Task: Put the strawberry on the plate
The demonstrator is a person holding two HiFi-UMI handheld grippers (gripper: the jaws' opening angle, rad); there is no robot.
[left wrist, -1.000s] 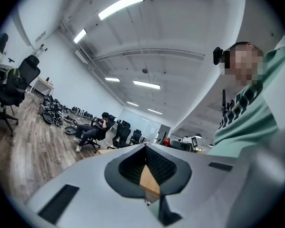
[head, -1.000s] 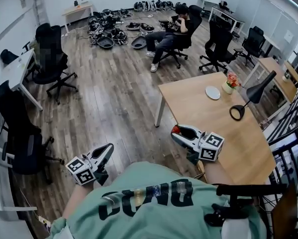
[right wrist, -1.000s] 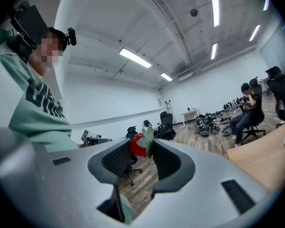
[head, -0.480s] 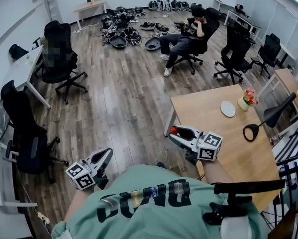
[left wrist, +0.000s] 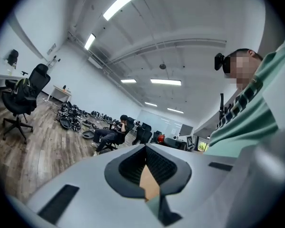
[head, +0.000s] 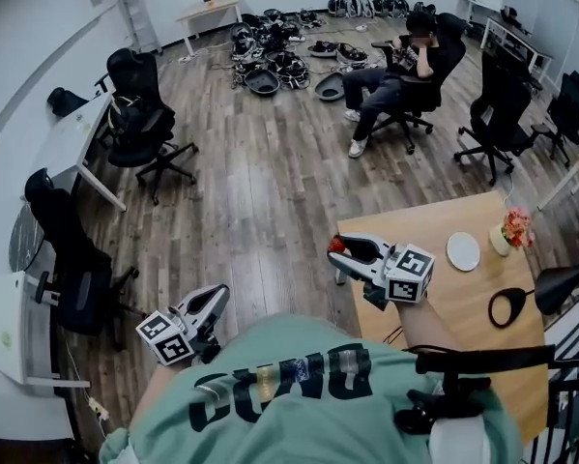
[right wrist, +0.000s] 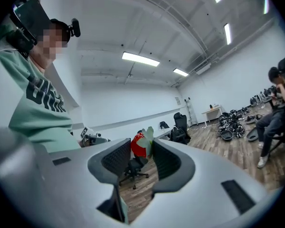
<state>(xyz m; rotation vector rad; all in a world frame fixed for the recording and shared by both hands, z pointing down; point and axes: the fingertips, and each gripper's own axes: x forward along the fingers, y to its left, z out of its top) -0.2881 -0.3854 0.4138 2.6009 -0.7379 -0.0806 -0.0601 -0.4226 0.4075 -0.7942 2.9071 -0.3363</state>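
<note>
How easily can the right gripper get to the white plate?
Probably yes: bare tabletop lies between the right gripper, strawberry in its jaws, and the plate, though the jaws point away from it.

Black office chairs [head: 149,129] stand on a wood-plank floor [head: 260,201] under ceiling strip lights [left wrist: 124,1].

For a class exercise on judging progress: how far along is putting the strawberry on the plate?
Done: the strawberry is picked up, pinched in the right tongs. In hand: it is held level at the table's edge. Left: the plate lies bare farther across the table, so carrying over and releasing remain. The left tongs are shut and empty.
</note>
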